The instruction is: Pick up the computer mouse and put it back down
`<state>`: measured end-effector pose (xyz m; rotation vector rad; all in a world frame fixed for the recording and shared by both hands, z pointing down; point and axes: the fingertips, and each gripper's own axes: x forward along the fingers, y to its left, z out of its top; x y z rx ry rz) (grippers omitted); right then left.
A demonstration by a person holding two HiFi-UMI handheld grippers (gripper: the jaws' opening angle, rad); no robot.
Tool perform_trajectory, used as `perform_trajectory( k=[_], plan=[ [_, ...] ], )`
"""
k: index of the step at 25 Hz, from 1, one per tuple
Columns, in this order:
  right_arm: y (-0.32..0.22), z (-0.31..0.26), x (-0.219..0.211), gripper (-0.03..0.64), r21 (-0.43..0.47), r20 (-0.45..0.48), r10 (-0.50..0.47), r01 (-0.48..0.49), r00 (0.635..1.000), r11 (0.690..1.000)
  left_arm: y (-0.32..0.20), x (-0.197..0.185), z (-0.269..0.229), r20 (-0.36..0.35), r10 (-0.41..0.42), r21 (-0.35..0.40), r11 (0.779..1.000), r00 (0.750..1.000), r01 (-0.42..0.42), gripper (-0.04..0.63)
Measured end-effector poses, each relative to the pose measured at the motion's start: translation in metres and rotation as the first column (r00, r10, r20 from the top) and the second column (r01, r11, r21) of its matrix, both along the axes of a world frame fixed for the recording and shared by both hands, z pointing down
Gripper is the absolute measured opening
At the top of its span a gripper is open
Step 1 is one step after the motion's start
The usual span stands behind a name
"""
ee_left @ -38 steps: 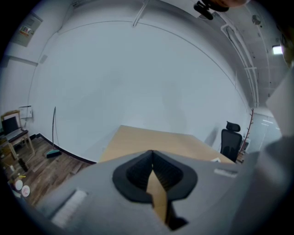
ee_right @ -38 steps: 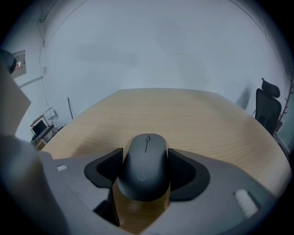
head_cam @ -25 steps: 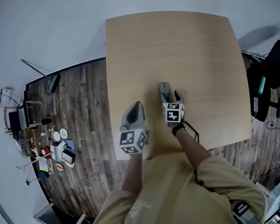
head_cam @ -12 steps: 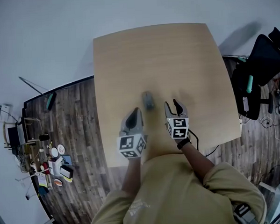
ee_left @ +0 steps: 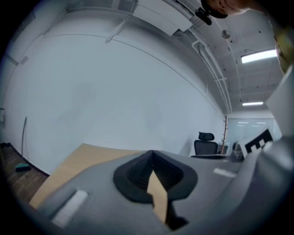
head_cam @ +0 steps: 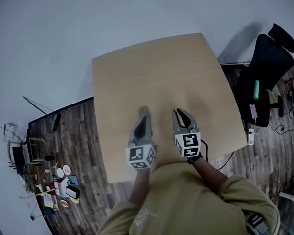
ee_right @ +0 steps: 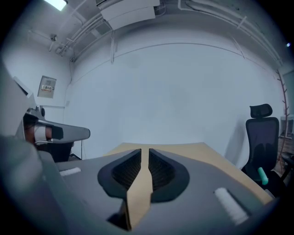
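Note:
The grey computer mouse [head_cam: 144, 112] lies on the wooden table [head_cam: 183, 63], just beyond the tips of my left gripper [head_cam: 143, 120]. Neither gripper view shows it. My left gripper [ee_left: 153, 151] is shut, its tips meeting with nothing between them. My right gripper [head_cam: 180, 114] hovers to the right of the mouse and apart from it. In the right gripper view, the right gripper [ee_right: 144, 149] is closing: only a narrow slit is left between the jaws, with nothing in it but bare tabletop beyond. Both point nearly level across the table.
A black office chair [head_cam: 264, 64] stands at the table's right side. A cable [head_cam: 223, 159] hangs off the near right corner by a power strip [head_cam: 250, 136]. Small clutter [head_cam: 57, 178] lies on the wood floor at left.
My right gripper has backed away from the mouse, risen, and narrowed its jaws. The left gripper has also lifted and moved. The mouse now lies free ahead of the left gripper.

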<state>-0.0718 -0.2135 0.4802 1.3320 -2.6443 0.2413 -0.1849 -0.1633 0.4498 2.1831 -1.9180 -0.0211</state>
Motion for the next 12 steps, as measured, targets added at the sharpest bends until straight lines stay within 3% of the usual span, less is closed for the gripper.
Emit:
perform_trajectory(
  k=[4, 12],
  plan=[
    [0.000, -0.023, 0.020, 0.019, 0.048, 0.024, -0.010, 0.009, 1.000, 0.999, -0.008, 0.019, -0.010, 0.028, 0.008, 0.023, 1.000, 1.000, -0.009, 0.000],
    [0.002, -0.039, 0.048, 0.005, 0.093, -0.044, -0.027, 0.031, 0.999, 0.995, -0.014, 0.034, -0.022, 0.054, -0.031, 0.065, 0.998, 0.998, 0.027, 0.002]
  ],
)
